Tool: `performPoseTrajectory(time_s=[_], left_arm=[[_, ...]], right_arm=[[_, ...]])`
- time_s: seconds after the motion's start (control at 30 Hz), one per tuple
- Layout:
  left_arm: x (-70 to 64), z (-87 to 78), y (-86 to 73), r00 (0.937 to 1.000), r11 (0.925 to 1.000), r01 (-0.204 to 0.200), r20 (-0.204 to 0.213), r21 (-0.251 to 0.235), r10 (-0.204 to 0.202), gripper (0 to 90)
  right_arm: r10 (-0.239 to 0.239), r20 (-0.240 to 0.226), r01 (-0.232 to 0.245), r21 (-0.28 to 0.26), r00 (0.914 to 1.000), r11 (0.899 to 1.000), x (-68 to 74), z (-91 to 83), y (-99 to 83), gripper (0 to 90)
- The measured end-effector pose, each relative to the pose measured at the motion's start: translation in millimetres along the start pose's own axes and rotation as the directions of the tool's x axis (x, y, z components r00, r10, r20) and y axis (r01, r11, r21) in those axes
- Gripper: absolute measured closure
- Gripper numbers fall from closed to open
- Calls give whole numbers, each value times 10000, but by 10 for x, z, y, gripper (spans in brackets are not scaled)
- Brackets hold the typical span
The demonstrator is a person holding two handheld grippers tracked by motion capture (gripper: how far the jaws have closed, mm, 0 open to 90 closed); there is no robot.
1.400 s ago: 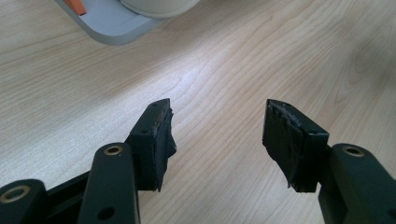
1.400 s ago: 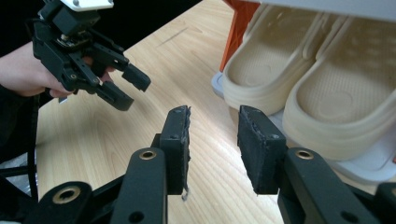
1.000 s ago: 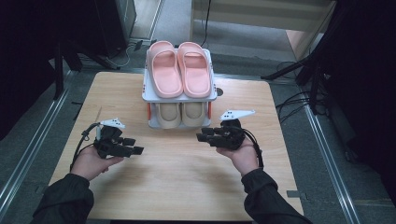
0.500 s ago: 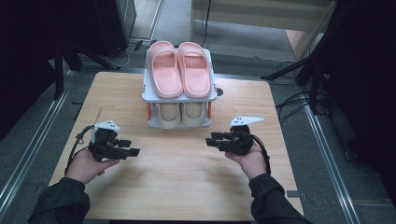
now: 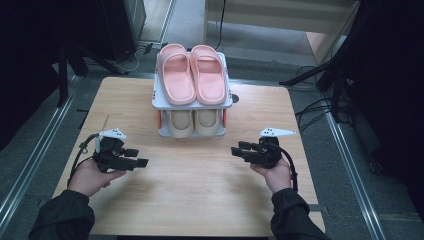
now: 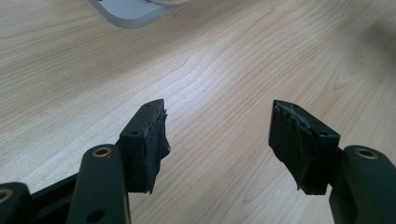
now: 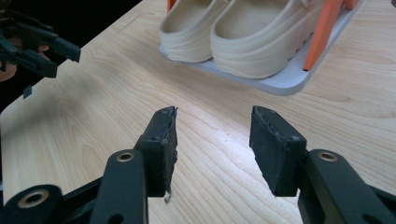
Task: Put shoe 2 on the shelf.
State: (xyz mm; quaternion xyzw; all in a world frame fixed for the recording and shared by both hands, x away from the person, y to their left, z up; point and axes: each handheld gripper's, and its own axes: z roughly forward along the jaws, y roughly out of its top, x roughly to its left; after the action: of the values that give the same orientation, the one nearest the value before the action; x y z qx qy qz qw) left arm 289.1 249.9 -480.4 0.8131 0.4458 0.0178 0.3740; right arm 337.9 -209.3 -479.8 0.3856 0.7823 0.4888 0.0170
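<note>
Both claws hang released and empty over the bare tabletop [image 5: 200, 190]: the left claw [image 5: 142, 162] gapes wide, the right claw [image 5: 235, 150] somewhat narrower. The shoe rack [image 5: 192, 102], pink slippers [image 5: 192, 75] above beige shoes [image 5: 194, 122], stands well apart, at 1 o'clock from the left claw and 11 o'clock from the right.

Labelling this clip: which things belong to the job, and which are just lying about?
Job:
- pink rubber slippers
- cream rubber clogs
- white two-tier shoe rack
- left tongs, right tongs, both open

Lying about:
- black floor cables
</note>
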Motion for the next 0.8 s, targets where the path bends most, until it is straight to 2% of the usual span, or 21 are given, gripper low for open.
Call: performPoseTrajectory(time_s=[0.13, 0.23, 0.8], left_arm=[[8, -3, 2, 10000, 10000, 5, -27, -14, -5, 361], [7, 0, 0, 10000, 10000, 10, -51, 2, -10, 360], [10, 9, -3, 10000, 10000, 7, -55, 39, -7, 358]], right_arm=[[-388, 508, 374, 279, 9980, 9989, -17, 30, -8, 492], [-332, 616, 299, 524, 9975, 9982, -43, 61, -19, 490], [-474, 628, 436, 612, 9969, 9972, -29, 88, -21, 483]])
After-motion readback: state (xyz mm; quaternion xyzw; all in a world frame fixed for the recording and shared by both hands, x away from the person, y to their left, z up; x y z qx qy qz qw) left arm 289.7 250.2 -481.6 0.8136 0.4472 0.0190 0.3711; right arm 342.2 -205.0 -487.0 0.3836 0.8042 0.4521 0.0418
